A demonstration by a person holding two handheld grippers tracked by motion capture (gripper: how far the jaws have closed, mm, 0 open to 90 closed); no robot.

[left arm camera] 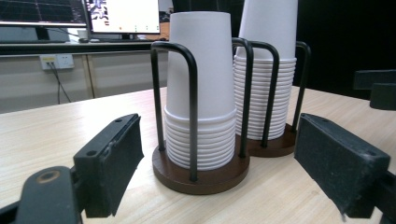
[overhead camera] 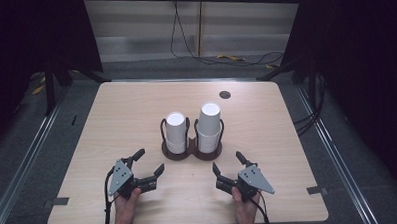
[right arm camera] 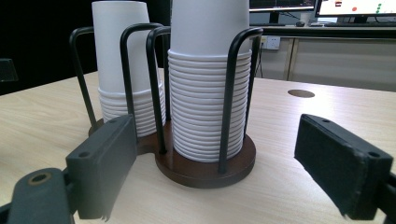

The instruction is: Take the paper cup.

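1. Near the middle of the table (overhead camera: 111,115) stands a dark wooden cup holder (overhead camera: 192,148) with two round bases joined together, each ringed by black wire hoops that keep a stack of white paper cups upright.
2. The left stack (overhead camera: 176,134) is the shorter; the right stack (overhead camera: 209,127) rises higher and holds more cups, as the rims counted in the right gripper view (right arm camera: 205,116) suggest.
3. The left gripper (overhead camera: 147,164) hovers near the holder on the person's side, its jaws spread wide and holding nothing, aimed at the shorter stack (left arm camera: 201,93).
4. The right gripper (overhead camera: 227,164) mirrors it, jaws likewise apart and empty, facing the taller stack.
5. Both look poised to reach in, I would guess to lift a cup off the top.
6. A small round cable hole (overhead camera: 225,94) sits farther back on the table.
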